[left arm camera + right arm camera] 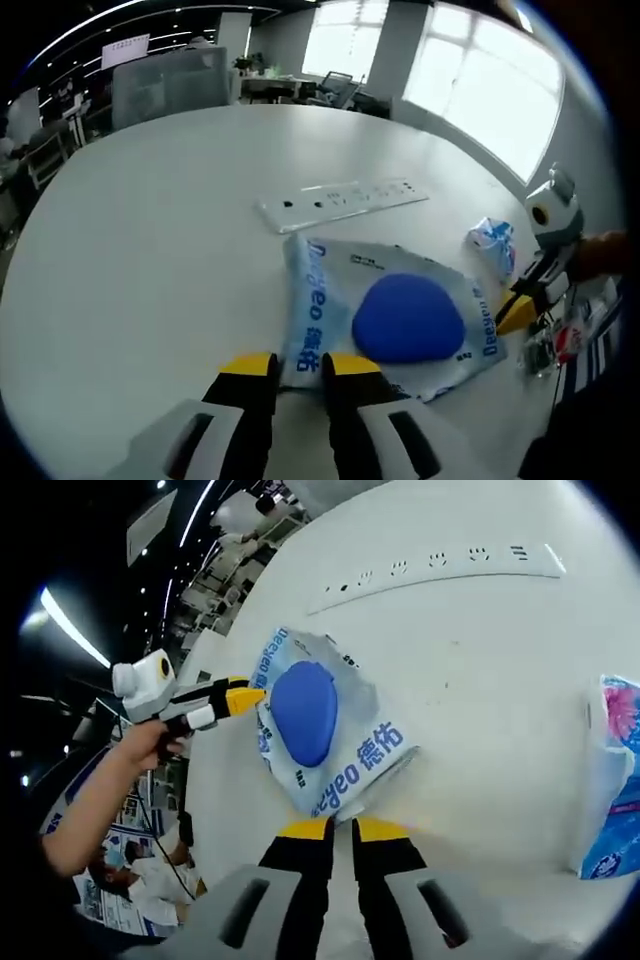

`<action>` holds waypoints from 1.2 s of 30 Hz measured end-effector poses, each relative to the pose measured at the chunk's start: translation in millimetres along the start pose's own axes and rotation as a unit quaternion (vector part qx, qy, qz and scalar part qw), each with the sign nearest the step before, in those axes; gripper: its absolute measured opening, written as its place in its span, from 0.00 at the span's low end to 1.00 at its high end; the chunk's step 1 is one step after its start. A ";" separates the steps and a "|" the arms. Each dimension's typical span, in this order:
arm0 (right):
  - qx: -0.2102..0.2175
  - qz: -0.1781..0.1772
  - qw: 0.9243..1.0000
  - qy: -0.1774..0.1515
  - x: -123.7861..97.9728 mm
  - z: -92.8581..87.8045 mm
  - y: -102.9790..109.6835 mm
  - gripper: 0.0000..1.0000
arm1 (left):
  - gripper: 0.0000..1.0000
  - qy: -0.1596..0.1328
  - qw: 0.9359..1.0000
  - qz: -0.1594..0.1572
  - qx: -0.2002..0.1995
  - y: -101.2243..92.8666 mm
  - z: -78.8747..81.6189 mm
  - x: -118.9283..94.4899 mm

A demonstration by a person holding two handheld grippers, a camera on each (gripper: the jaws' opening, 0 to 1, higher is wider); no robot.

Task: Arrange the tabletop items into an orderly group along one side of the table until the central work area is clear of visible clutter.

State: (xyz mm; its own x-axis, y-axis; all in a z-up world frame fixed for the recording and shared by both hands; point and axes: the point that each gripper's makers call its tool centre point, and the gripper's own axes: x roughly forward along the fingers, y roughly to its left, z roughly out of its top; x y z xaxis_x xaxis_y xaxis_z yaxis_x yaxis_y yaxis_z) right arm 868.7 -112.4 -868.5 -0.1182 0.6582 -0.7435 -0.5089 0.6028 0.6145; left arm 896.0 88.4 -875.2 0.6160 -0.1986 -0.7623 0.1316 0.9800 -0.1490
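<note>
Left gripper view: both tongs, left (300,365) and right (343,828), are clamped on opposite edges of a plastic bag (385,320) holding a blue round object (408,318), mid-desk (150,230). A white power strip (345,200) lies just beyond it, a small blue-and-white packet (493,238) nearby. The tidying looks barely begun: nothing is grouped along an edge yet, and the centre remains cluttered.

Two close views, opposite ends, shared tissue pack (400,315) (facing inward)
</note>
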 end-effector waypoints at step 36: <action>-0.038 -0.038 0.995 -0.087 -62.2 25.2 -9.4 0.00 | 0.00 -0.024 0.999 -0.029 0.016 -45.8 14.7 -39.1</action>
State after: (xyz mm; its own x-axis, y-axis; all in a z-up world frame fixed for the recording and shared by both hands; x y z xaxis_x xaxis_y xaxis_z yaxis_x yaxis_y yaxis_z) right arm 902.3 -147.6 -821.4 0.0699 0.6843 -0.7258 -0.5741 0.6226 0.5317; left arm 877.3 51.2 -829.3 0.6433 -0.2561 -0.7215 0.1927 0.9662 -0.1712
